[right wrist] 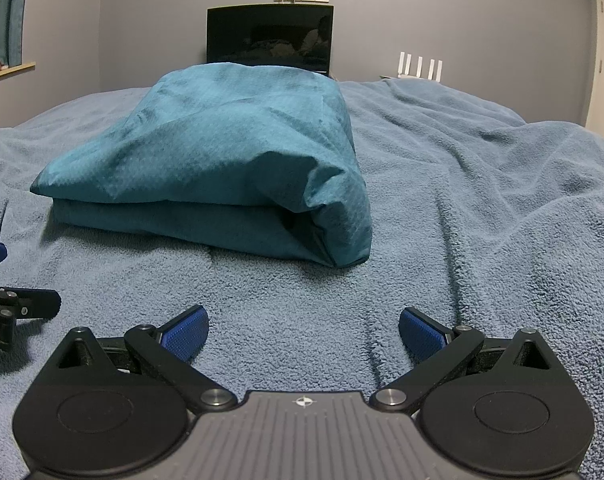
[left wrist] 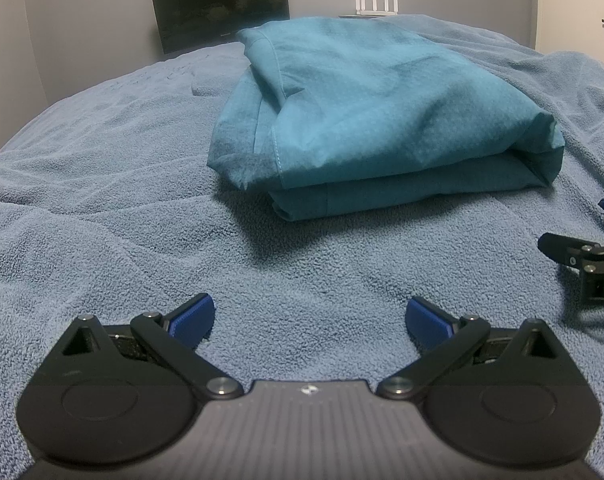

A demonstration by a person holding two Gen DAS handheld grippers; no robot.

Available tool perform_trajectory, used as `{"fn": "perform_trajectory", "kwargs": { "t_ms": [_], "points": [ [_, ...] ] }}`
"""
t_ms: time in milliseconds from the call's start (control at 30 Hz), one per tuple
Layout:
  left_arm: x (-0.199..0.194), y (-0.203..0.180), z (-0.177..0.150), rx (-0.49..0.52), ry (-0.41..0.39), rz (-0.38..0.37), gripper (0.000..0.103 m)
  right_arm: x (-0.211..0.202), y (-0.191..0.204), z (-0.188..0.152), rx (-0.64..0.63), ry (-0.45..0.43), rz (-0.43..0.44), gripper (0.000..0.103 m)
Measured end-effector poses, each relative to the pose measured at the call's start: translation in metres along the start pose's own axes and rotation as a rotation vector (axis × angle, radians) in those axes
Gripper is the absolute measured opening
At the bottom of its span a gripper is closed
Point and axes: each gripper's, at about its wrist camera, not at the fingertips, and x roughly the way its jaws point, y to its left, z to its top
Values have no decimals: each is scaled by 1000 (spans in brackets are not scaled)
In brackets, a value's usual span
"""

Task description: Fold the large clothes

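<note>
The teal, thin-woven garment (left wrist: 365, 120), folded into a thick rectangular bundle of stacked layers, lay on the blue-grey fleecy blanket (left wrist: 102, 208), ahead of both tools and apart from them. Its long axis ran away from the cameras toward the dark flat monitor (right wrist: 270, 36) at the grey wall; a stitched hem showed along its left side. The left gripper (left wrist: 309, 316), black with blue ribbed pads (left wrist: 194, 316), stood spread wide and empty. The right gripper (right wrist: 302, 328) was likewise spread and held nothing
</note>
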Motion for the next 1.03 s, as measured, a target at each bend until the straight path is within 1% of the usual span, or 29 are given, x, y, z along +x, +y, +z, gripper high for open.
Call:
{"fn": "perform_trajectory", "kwargs": {
  "t_ms": [633, 767, 1033],
  "points": [
    [-2, 4, -2, -9, -3, -14, 103, 0, 1, 0, -2, 1, -2, 103],
    [-3, 6, -3, -13, -6, -32, 103, 0, 1, 0, -2, 1, -3, 103],
    [-5, 4, -3, -4, 3, -23, 103, 0, 2, 1, -2, 2, -3, 103]
  ]
}}
